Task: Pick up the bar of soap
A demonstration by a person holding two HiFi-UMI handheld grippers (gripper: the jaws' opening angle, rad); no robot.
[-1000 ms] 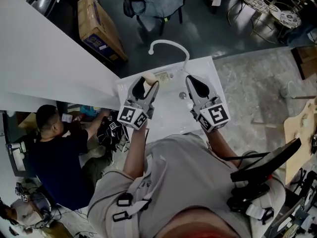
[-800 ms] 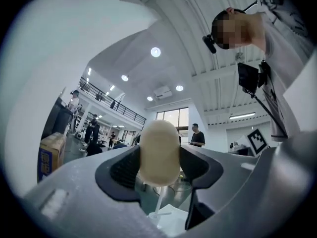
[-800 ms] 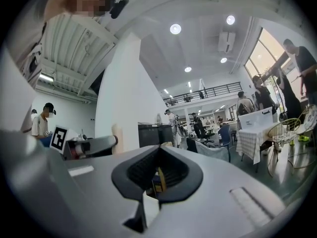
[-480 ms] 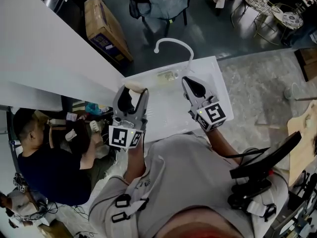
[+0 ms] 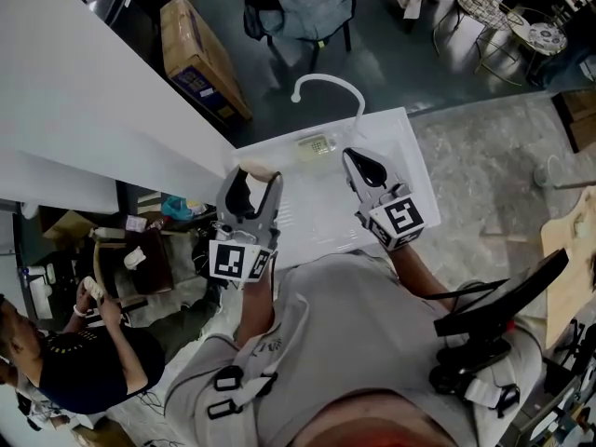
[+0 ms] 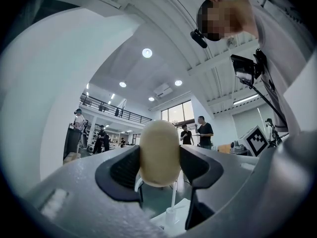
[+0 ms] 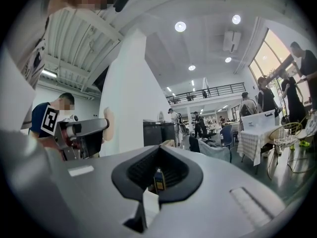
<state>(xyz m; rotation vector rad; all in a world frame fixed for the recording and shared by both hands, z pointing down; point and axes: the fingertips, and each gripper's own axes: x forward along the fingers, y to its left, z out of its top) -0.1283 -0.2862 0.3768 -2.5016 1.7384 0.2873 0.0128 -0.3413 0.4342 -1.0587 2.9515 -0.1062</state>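
Note:
A cream oval bar of soap point(image 6: 159, 152) is pinched between the two dark pads of my left gripper point(image 6: 159, 158). In the head view the left gripper point(image 5: 254, 175) holds the soap point(image 5: 257, 167) in the air above the left edge of the white sink point(image 5: 317, 203). The right gripper view shows the soap point(image 7: 108, 125) sticking out past the left gripper's jaw from the side. My right gripper point(image 5: 358, 160) hovers over the sink's right half. Its jaws meet at the tips with nothing in them point(image 7: 158, 150).
A white curved faucet point(image 5: 328, 86) rises at the sink's far edge, with a small soap dish point(image 5: 317, 143) below it. A white wall point(image 5: 84, 110) runs along the left. A cardboard box point(image 5: 197, 59) and a chair point(image 5: 298, 3) stand on the floor beyond.
My left gripper has lifted the soap away from the soap dish and drawn it left and toward me. The right gripper has barely shifted. A person at the lower left has moved away.

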